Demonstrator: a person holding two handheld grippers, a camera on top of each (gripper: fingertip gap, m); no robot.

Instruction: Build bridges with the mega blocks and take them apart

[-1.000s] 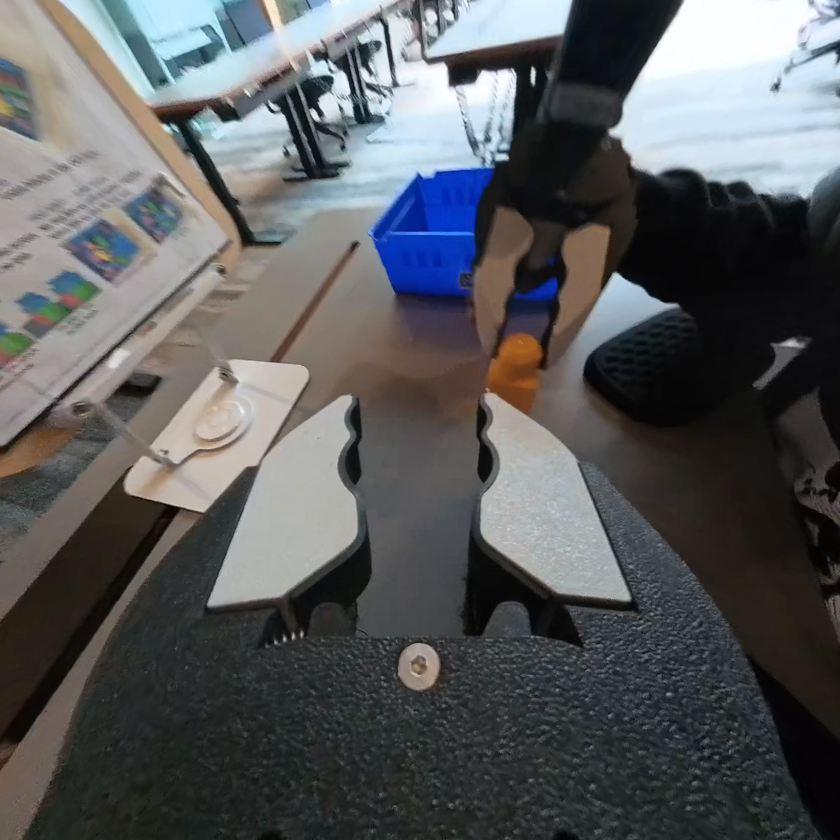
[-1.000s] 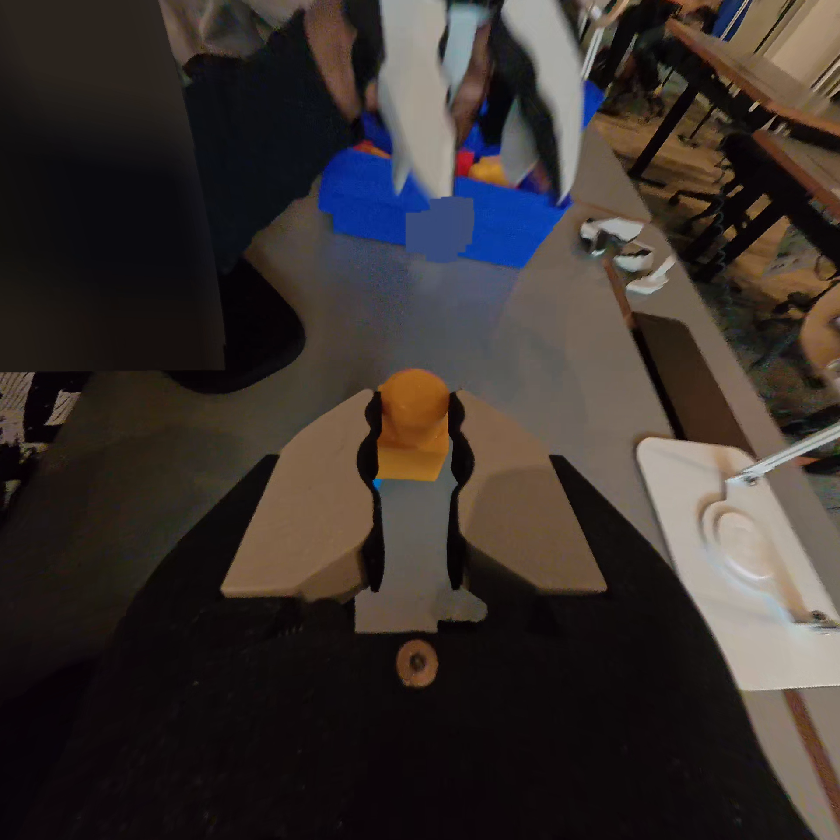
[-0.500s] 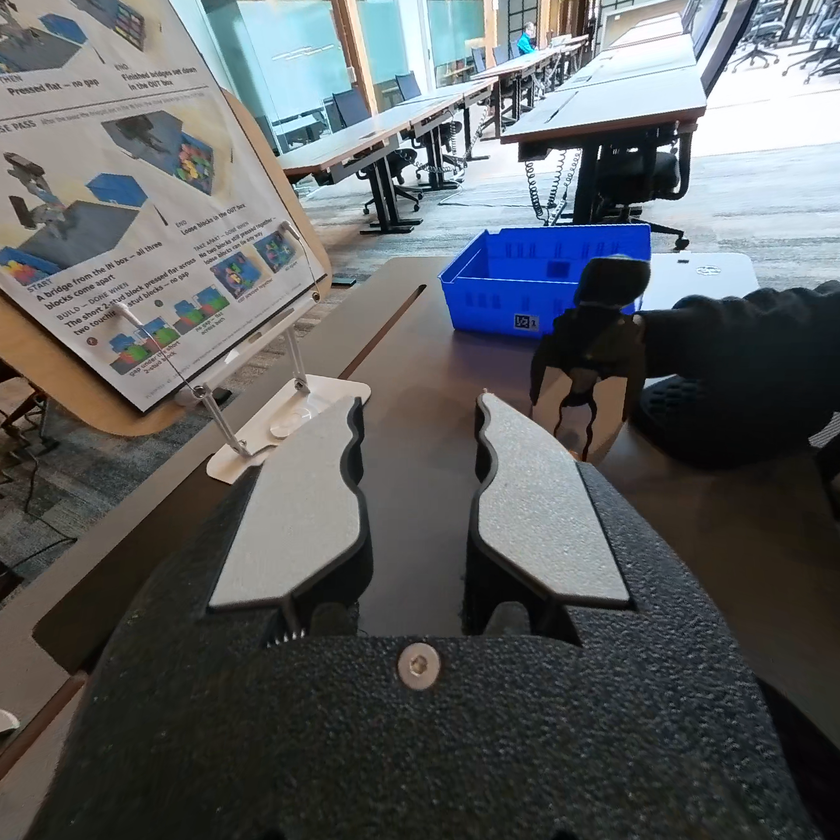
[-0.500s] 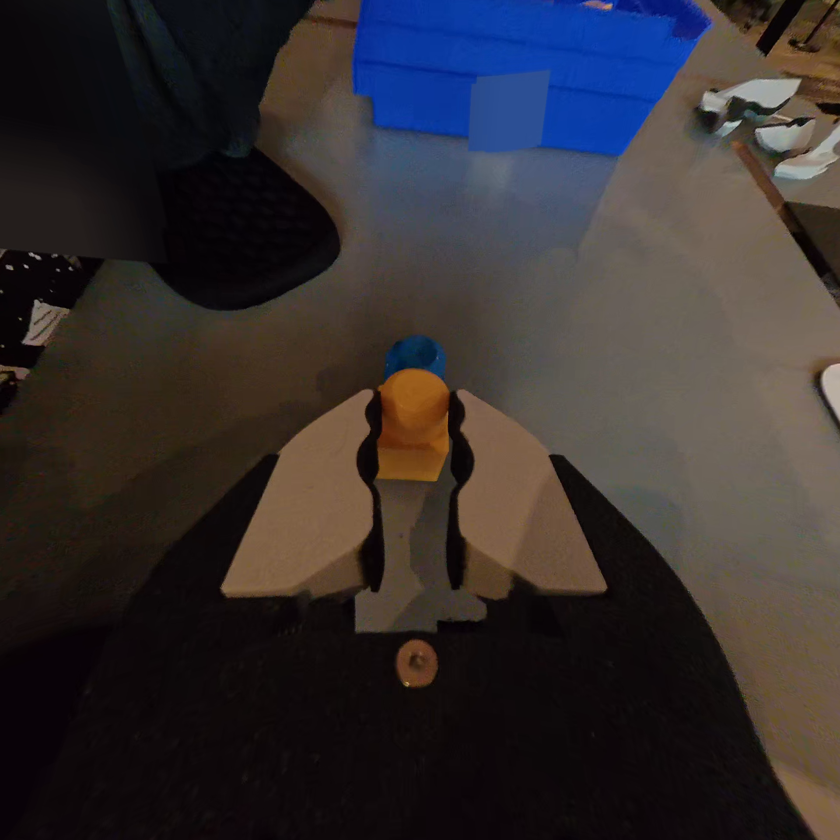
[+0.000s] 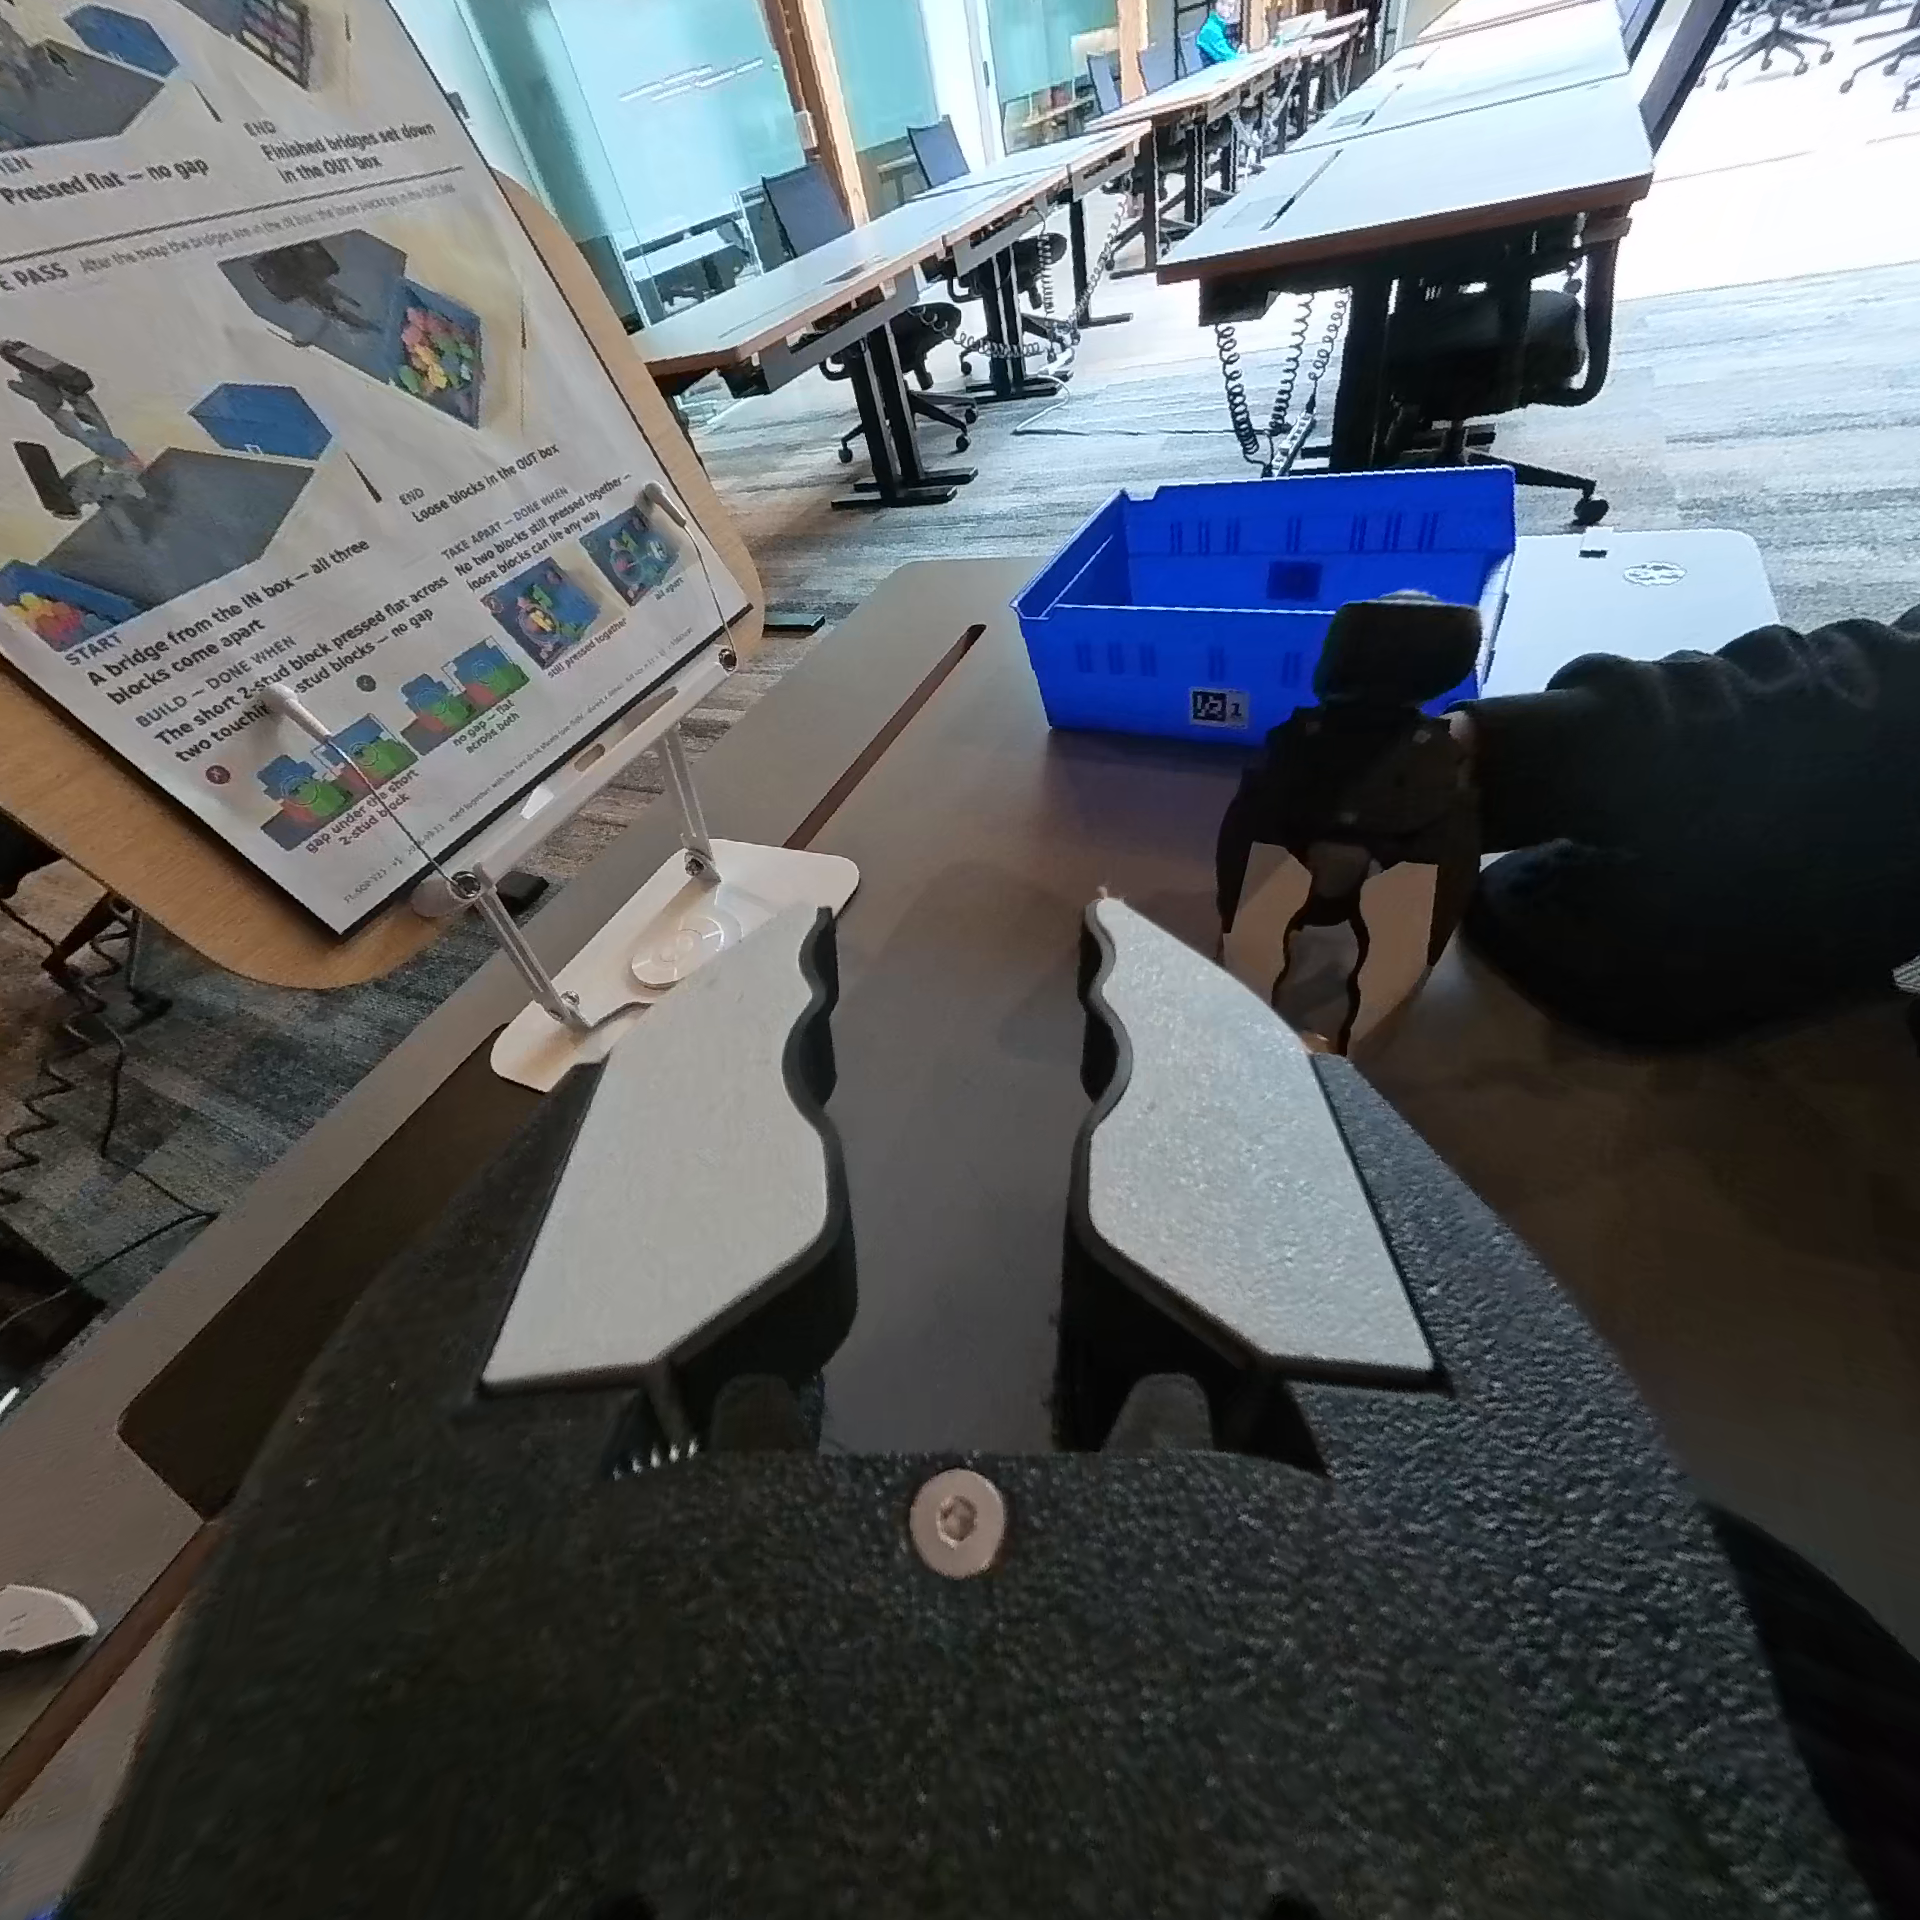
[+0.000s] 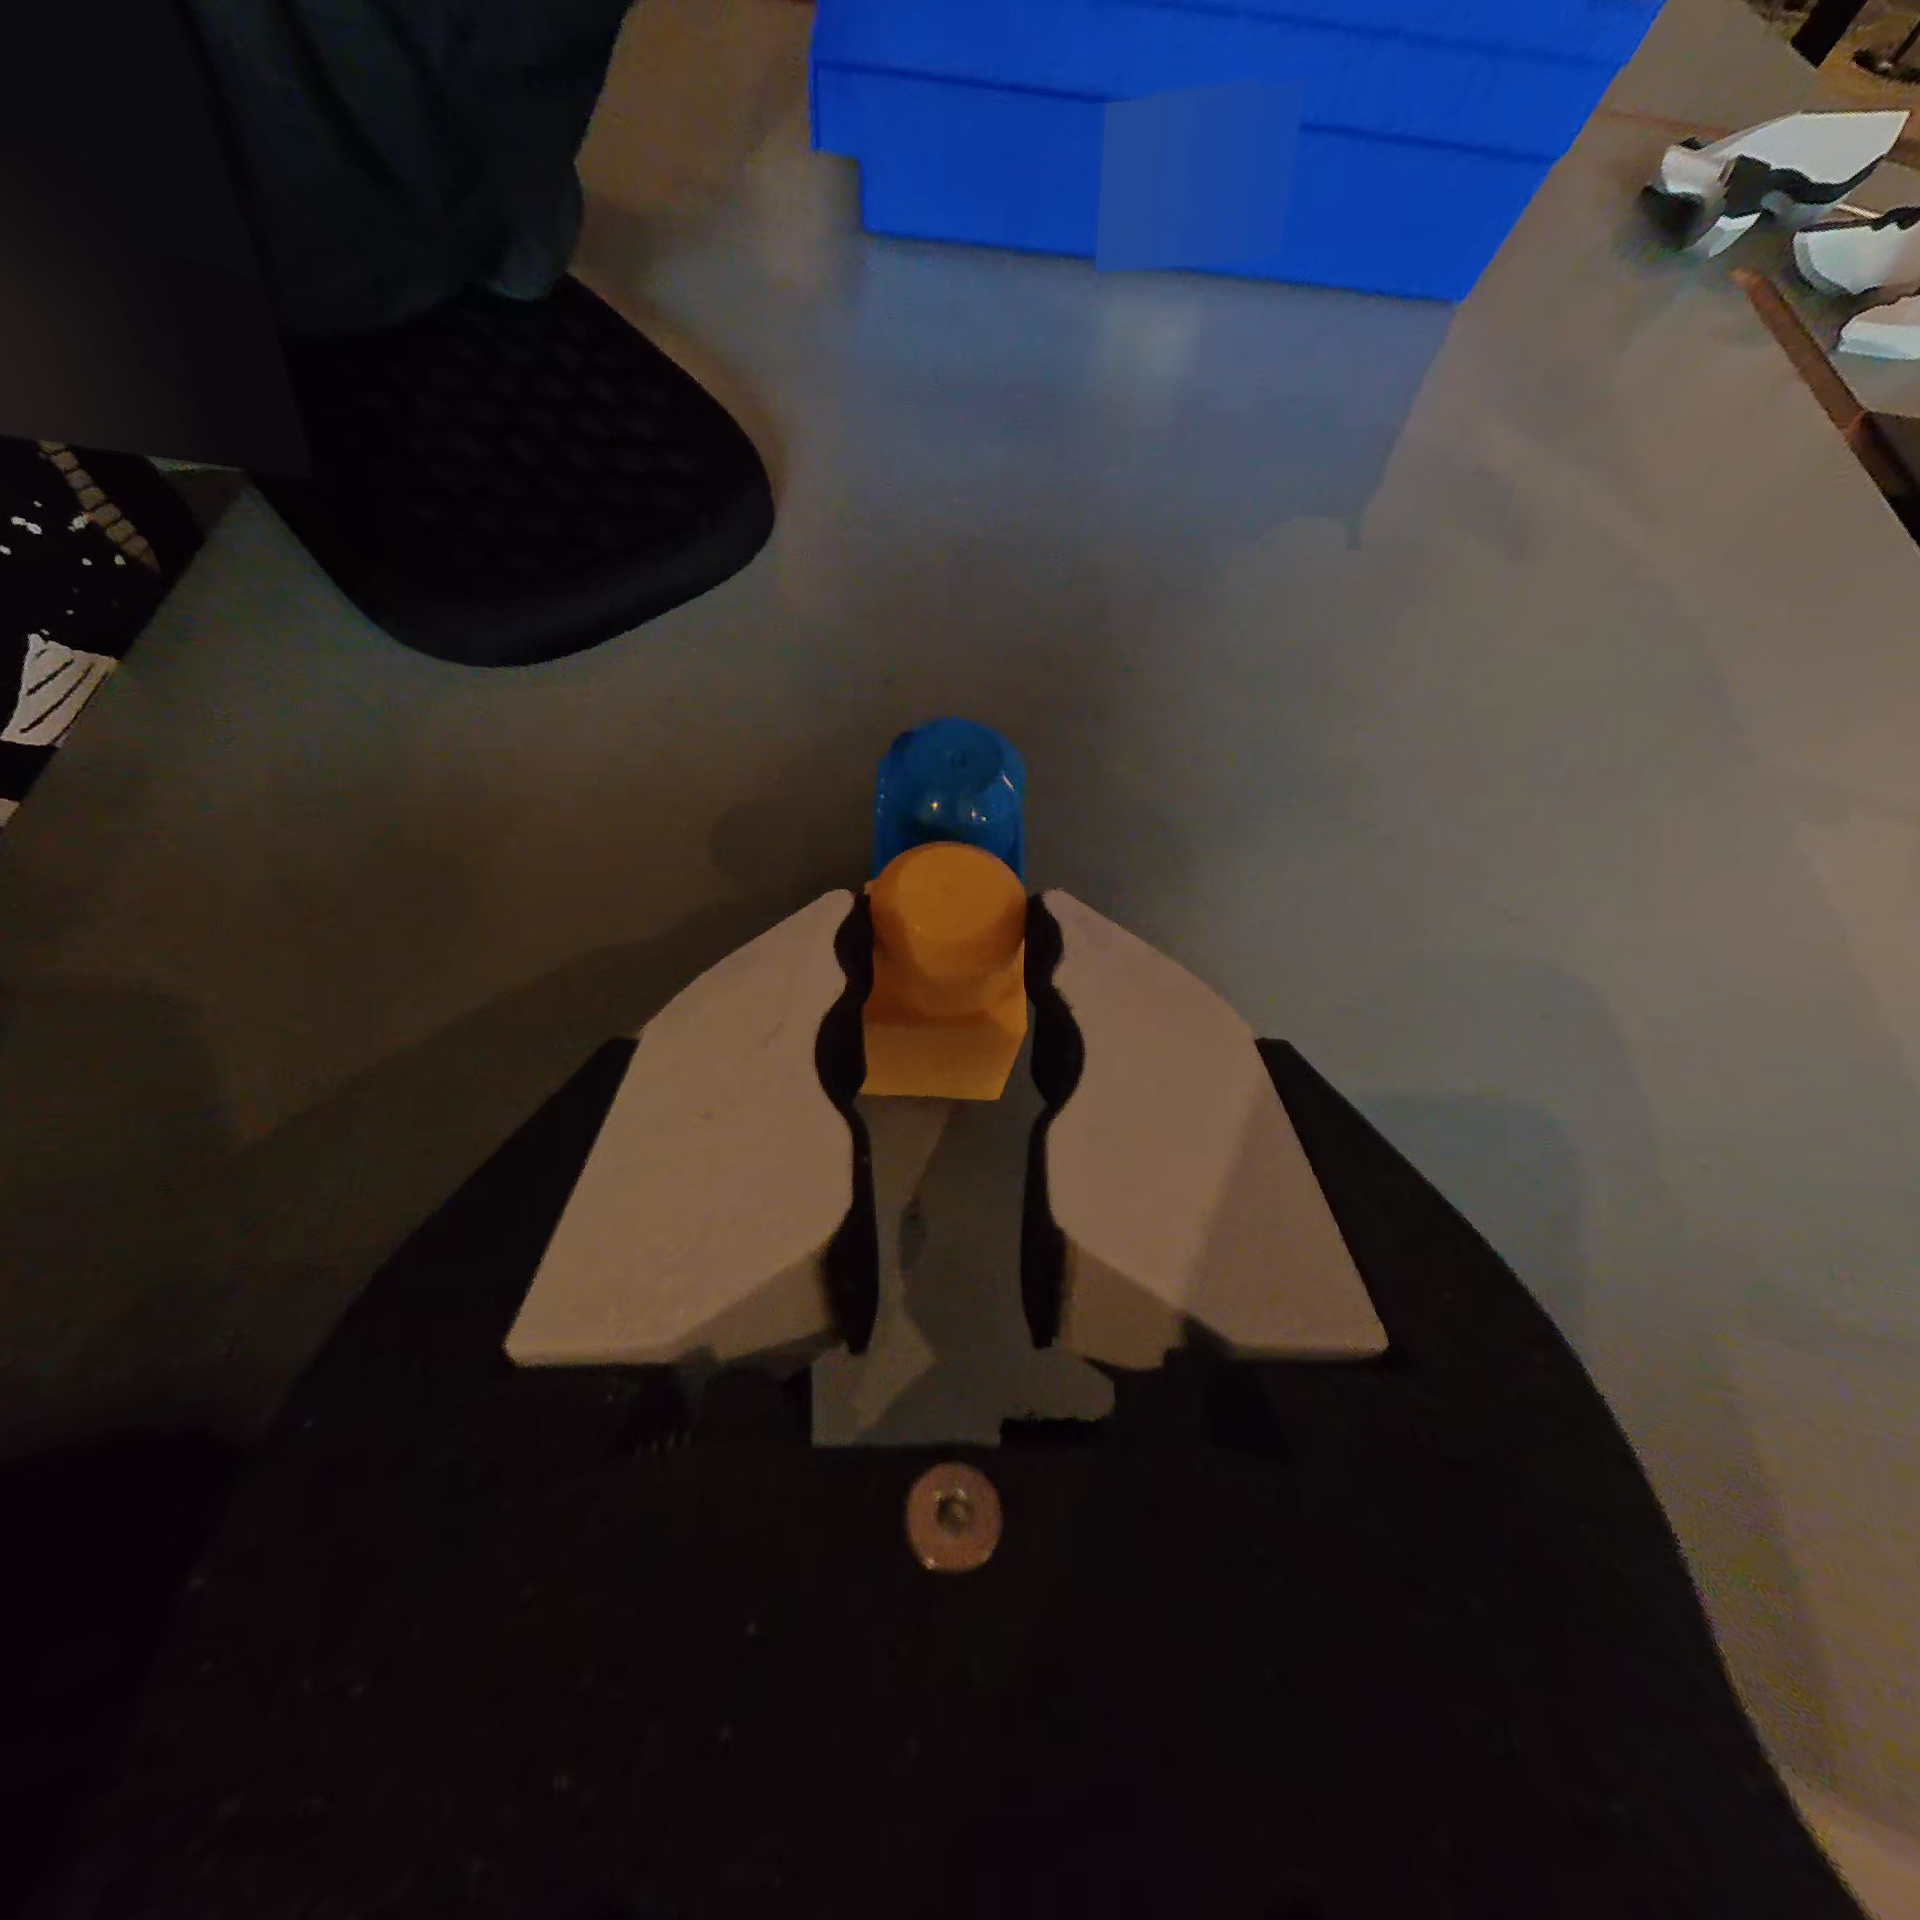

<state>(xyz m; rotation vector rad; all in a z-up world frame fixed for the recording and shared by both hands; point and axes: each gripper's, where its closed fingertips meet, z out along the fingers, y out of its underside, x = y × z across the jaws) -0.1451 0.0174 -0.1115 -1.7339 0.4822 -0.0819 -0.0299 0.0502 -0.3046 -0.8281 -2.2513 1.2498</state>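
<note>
My right gripper (image 6: 945, 904) is shut on a small orange one-stud block (image 6: 940, 977), with both pads pressed on its sides. A blue block (image 6: 951, 795) stands on the grey table (image 6: 1351, 831) just beyond the orange one, touching or nearly touching it. In the left wrist view the right gripper (image 5: 1340, 935) points down at the table, held by a hand in a black sleeve. My left gripper (image 5: 956, 914) is open and empty over the table, to the left of the right gripper. A blue bin (image 5: 1247, 613) stands at the far side and also shows in the right wrist view (image 6: 1143, 156).
An instruction sheet on a white stand (image 5: 343, 468) stands at the table's left edge. A black mesh pad (image 6: 520, 499) lies beside the right arm. Pale pieces (image 6: 1787, 177) lie near the table's edge. Desks and chairs stand beyond the table.
My right gripper has carried the orange block down to the table beside the blue block. My left gripper has drawn back from the right gripper and its jaws have narrowed slightly.
</note>
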